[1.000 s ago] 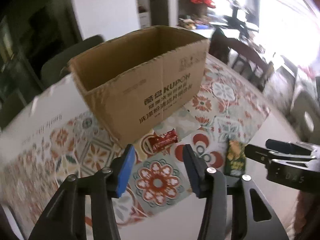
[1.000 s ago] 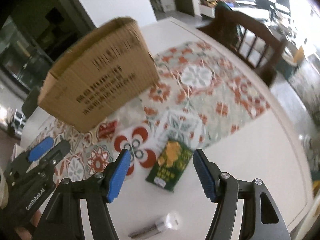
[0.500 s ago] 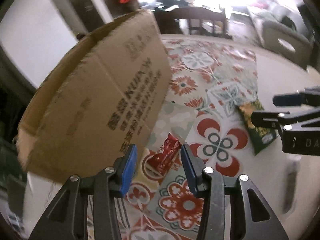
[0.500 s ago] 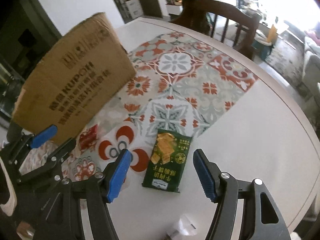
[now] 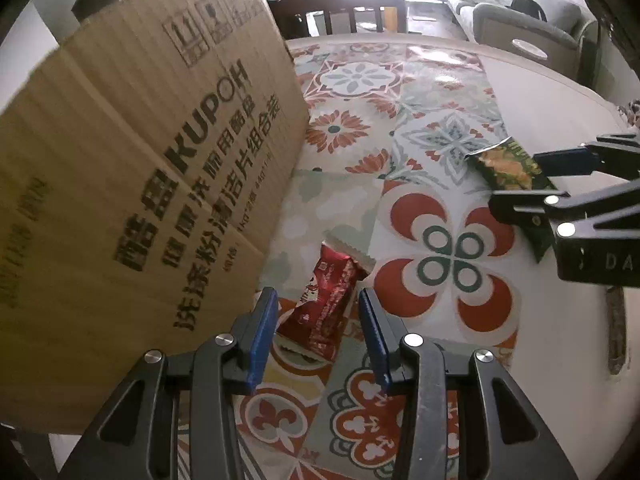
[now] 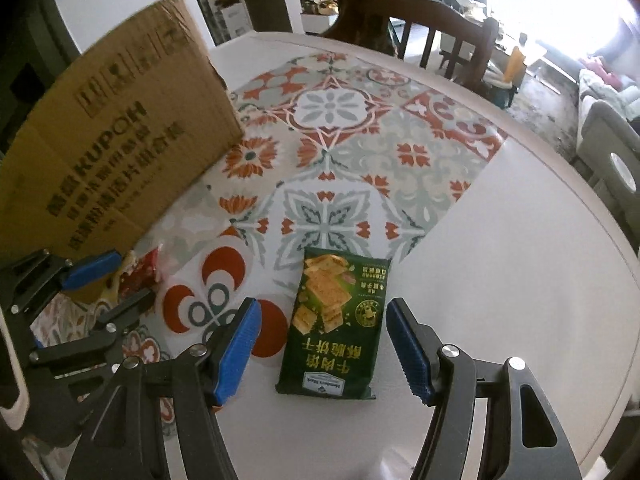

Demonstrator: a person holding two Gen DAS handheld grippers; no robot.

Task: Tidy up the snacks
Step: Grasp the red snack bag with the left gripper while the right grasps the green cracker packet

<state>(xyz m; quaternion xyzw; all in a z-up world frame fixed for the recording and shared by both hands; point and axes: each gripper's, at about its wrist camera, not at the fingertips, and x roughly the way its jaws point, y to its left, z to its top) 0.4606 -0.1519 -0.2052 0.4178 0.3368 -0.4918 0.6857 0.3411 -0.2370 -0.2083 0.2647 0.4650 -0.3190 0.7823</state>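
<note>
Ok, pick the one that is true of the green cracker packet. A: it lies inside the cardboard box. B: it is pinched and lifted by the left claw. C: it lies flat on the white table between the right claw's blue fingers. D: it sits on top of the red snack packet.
C: the green cracker packet lies flat on the white table, framed by the open right claw, untouched.

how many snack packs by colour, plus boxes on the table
red snack pack: 1
green snack pack: 1
cardboard box: 1
total: 3
</note>
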